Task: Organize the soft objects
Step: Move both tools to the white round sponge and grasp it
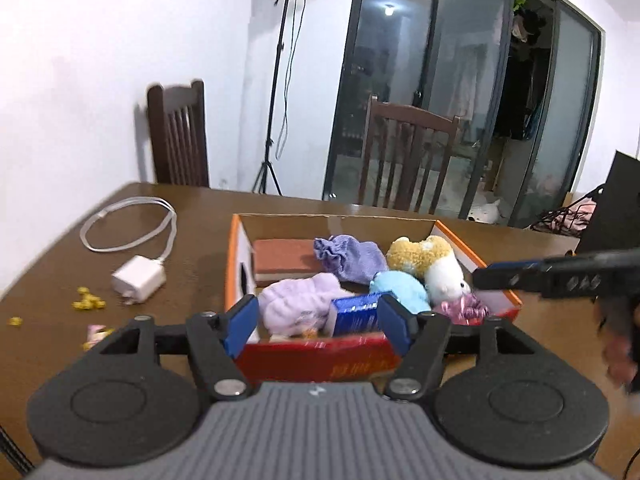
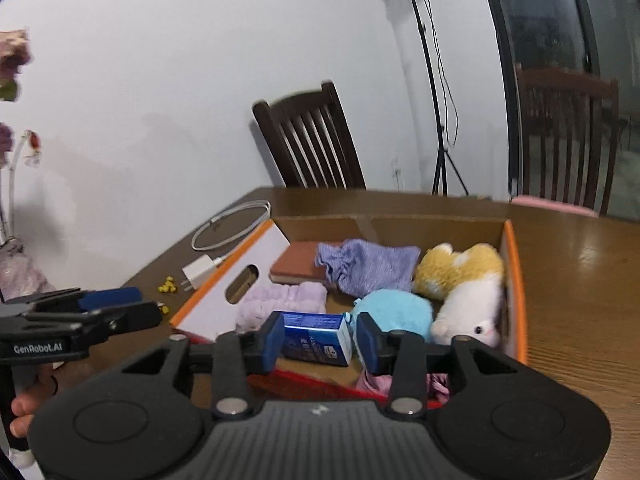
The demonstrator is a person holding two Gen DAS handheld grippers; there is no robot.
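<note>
looking down both wrist views, you've got the open cardboard box (image 2: 516, 280) on the tabletop (image 2: 580, 264) with the soft stuff already inside: purple sock (image 2: 368, 266), lilac fuzzy cloth (image 2: 280, 300), blue plush (image 2: 394, 312), yellow-white plush (image 2: 464, 284), pink shiny scrunchie (image 1: 464, 308) in the near right corner.

key relation: the small blue carton (image 2: 316, 338) lies dead ahead of your right gripper (image 2: 320, 342), framed between the two fingers, long axis running roughly across the gap, lower right end tilted toward the blue plush. whether the pads touch it, can't tell; fingers are spread about its width, nothing pinched.

left gripper (image 1: 316, 320) is spread wide, empty, hovering over the near red wall of the box, with the lilac cloth and the same carton ahead of it. from the left view the right gripper comes in over the box's right rim.

judgement: right hand is nearer and better lined up. if the carton is the odd hard item to pull, closing along its long axis may be too wide; you'd likely rotate to grab across the short side. risk: snagging the blue plush touching its right end.

white charger (image 1: 138, 278) and cable sit left of the box, well apart.
</note>
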